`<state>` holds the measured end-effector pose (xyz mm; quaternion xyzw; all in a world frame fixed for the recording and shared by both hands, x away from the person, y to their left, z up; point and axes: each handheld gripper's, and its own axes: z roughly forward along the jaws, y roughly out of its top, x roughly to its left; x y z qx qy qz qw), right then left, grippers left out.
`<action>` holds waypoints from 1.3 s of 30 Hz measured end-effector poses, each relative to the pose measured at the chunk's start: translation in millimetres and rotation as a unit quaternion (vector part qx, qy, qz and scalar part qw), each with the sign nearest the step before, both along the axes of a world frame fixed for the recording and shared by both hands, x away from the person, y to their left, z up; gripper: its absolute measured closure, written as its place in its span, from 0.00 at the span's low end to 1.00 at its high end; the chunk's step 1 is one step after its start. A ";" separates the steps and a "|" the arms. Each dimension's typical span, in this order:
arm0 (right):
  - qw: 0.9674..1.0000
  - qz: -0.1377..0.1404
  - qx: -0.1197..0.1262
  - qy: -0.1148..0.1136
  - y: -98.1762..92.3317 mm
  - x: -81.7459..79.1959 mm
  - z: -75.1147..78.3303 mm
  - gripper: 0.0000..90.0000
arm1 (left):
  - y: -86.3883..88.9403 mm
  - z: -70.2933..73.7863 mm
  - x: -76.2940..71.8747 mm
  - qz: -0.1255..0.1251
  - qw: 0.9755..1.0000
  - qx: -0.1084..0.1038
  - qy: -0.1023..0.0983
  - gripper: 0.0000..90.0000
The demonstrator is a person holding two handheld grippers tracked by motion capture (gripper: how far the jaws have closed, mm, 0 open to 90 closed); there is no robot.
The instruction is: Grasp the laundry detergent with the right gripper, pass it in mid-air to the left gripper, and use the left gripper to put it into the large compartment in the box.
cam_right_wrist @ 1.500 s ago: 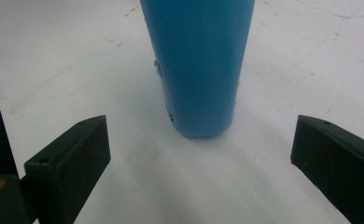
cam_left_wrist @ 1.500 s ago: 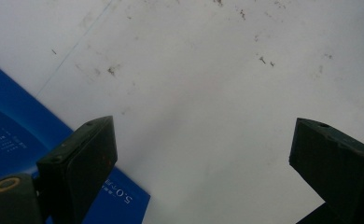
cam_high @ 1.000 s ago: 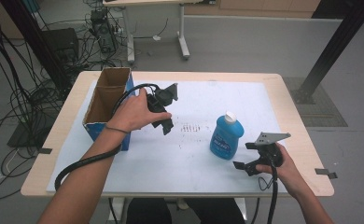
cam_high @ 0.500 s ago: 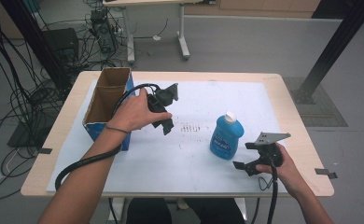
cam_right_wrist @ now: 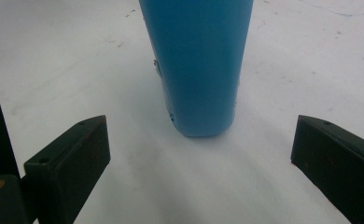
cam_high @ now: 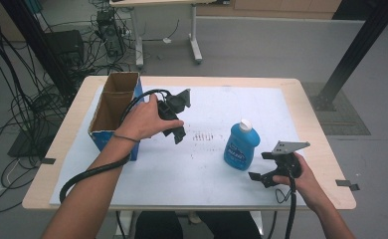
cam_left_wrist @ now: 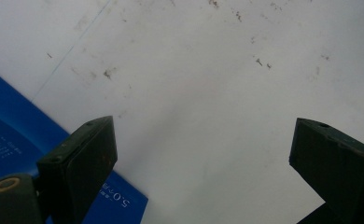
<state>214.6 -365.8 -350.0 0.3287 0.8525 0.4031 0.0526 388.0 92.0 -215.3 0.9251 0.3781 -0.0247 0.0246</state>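
Black jaws of the right gripper [cam_right_wrist: 199,168] stand wide apart with nothing between them, and in the right gripper view the base of the blue bottle [cam_right_wrist: 196,70] sits straight ahead, centred in the gap but a little beyond the pads. In the high view the right gripper [cam_high: 266,172] rests low at the near right of the table, just beside the blue bottle [cam_high: 241,145], which lies to its left and slightly farther away. The bottle stands upright on the white sheet [cam_high: 202,164], its long axis vertical and its white cap [cam_high: 245,124] on top, so the jaws meet its lower body from the side.

The left gripper [cam_high: 178,130] is held by the left hand [cam_high: 141,119] at the far left, well apart from the bottle and close to the open cardboard box [cam_high: 113,107]. Its jaws are also spread and empty; the left gripper view looks down on bare white sheet [cam_left_wrist: 208,93] with the box's blue side [cam_left_wrist: 12,135] at the edge.

The right gripper is clearly the nearer one. By my judgement a short advance leftward and away would carry the bottle between its pads, ready for a squeeze across the body.
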 end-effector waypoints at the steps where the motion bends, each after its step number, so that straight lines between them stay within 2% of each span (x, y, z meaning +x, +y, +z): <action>1: 1.000 0.000 0.000 0.001 0.1 0.1 0.1 0.05 | -0.4 -0.3 -0.1 0.000 1.000 0.001 0.000 0.09; 39: 1.000 0.003 0.001 0.002 2.8 1.9 -1.4 0.05 | 1.7 -2.6 0.6 0.001 1.000 0.002 0.003 0.09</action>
